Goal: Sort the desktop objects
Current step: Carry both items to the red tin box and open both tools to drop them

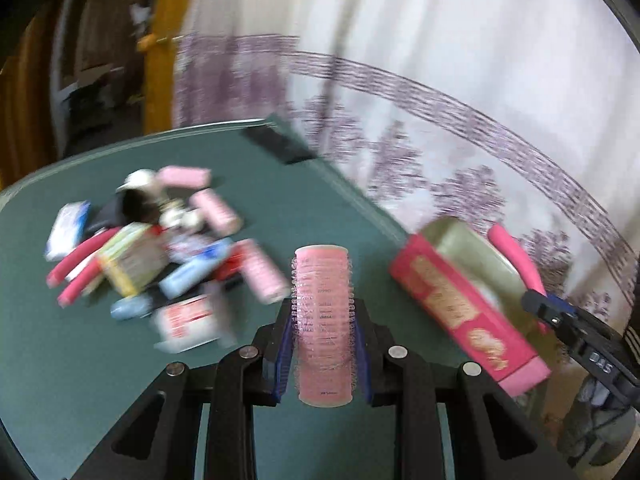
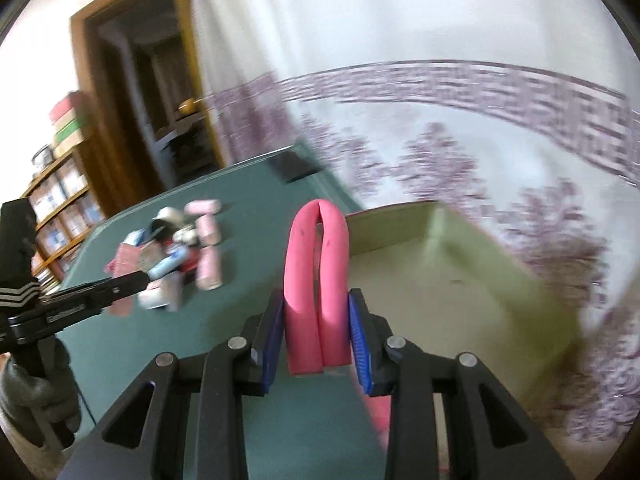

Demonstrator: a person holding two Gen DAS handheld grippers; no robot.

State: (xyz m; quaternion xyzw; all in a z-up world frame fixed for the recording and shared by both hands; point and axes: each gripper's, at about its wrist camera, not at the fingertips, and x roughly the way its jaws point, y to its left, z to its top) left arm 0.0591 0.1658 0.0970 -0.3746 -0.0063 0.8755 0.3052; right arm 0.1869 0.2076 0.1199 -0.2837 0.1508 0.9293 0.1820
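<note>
1. A pink hair roller point(image 1: 323, 324) stands lengthwise between the blue pads of the left gripper point(image 1: 322, 338), which is clenched on its bristled sides and holds it above the green tabletop point(image 1: 100, 360).
2. A pink foam rod point(image 2: 316, 292), bent double into a narrow arch, is grasped by the right gripper point(image 2: 316, 336); both of its legs are squeezed between the blue pads, and the fold points away from the camera.
3. Just right of the roller in the left wrist view sits a pink-walled cardboard box point(image 1: 460, 300) with an olive inside, at the table's edge; the foam rod and the right gripper show just beyond it.
4. In the right wrist view the same box opens just behind and to the right of the rod.
5. A blurred pile of small objects point(image 1: 152, 256) lies on the table to the left: more pink rollers, pink foam rods, pale blue tubes, small packets.
6. A dark flat item point(image 1: 278, 144) rests at the far table edge.
7. A white curtain with purple pattern point(image 1: 440, 120) hangs behind.
</note>
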